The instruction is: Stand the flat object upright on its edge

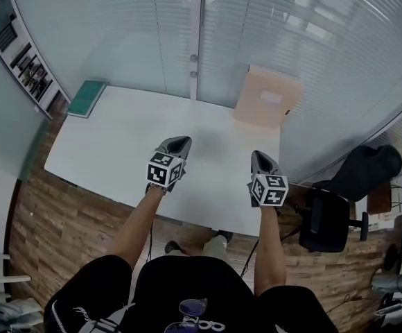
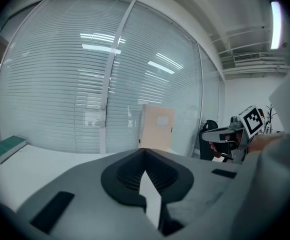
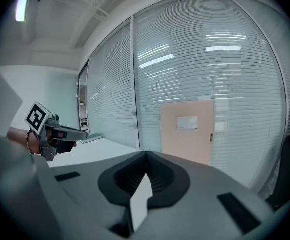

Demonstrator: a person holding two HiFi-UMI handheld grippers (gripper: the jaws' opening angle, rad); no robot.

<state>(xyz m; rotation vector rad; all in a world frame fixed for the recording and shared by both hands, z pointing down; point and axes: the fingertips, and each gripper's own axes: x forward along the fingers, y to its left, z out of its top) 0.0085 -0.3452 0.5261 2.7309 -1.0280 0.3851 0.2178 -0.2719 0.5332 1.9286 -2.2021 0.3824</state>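
A green book (image 1: 86, 97) lies flat at the far left corner of the white table (image 1: 118, 151); it also shows in the left gripper view as the book (image 2: 6, 148) and, small, in the right gripper view as the book (image 3: 92, 138). My left gripper (image 1: 177, 144) hovers over the table's middle, shut and empty, far from the book. My right gripper (image 1: 259, 159) is level with it near the table's right side, also shut on nothing. The left gripper (image 2: 145, 150) and the right gripper (image 3: 146, 154) each show their jaws met at the tip.
A glass wall with blinds (image 1: 152, 33) runs behind the table. A beige panel (image 1: 267, 97) stands at that wall by the table's far right corner. A black office chair (image 1: 326, 217) and a dark bag (image 1: 371, 168) are at the right, with shelves (image 1: 21, 54) at the left.
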